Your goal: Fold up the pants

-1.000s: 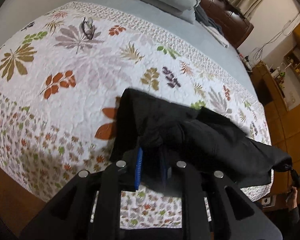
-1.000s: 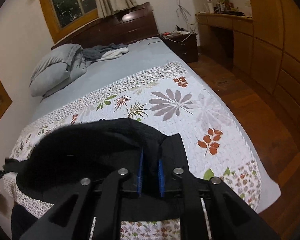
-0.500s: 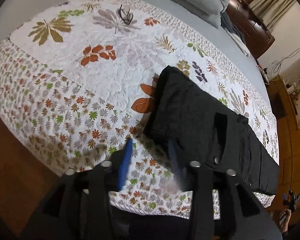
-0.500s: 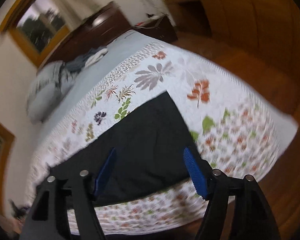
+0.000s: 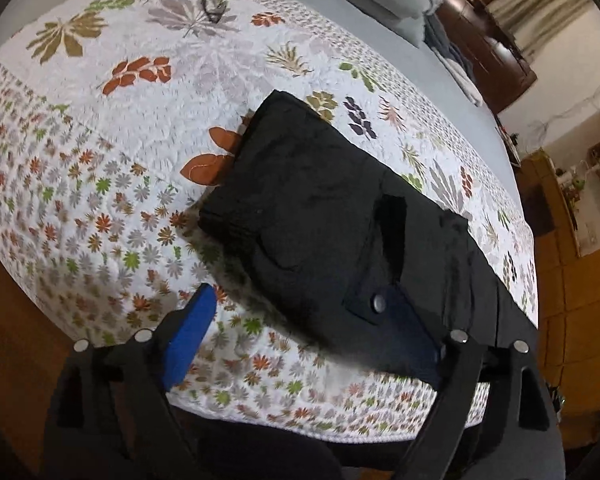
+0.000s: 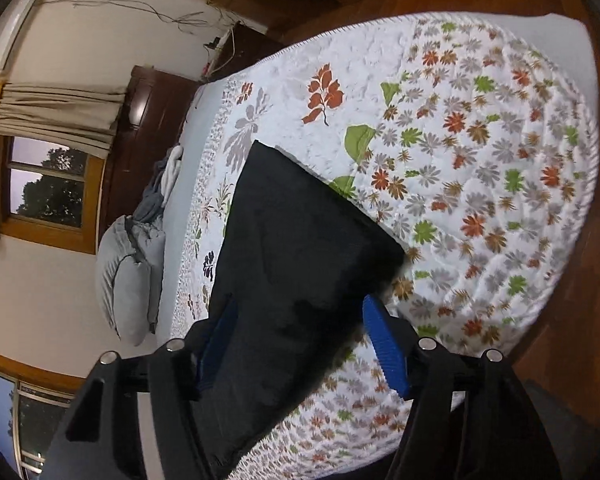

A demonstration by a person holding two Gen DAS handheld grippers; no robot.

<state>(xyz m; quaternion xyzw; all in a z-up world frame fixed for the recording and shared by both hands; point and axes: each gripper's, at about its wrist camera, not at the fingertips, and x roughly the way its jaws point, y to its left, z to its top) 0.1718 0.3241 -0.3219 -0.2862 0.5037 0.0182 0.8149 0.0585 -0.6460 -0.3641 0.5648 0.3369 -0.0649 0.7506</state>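
Your left wrist view looks down along its fingers (image 5: pixel 188 336) from close above the bed's near edge, facing the pillows. Your right wrist view, rolled sideways, faces the window (image 6: pixel 48 184); both share the black pants (image 5: pixel 340 240) on the quilt (image 5: pixel 100 160)

Home bedroom, bed under a leaf-print quilt (image 5: pixel 148 128), grey pillows (image 6: pixel 126 276) by a dark wooden headboard (image 6: pixel 140 120), curtained window (image 6: pixel 48 184) (dusk outside), wooden floor (image 5: pixel 572 280).

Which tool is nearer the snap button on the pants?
Left. The left tool is open right by the button, near one pad. The right tool straddles a plain end of the pants, no button in view.
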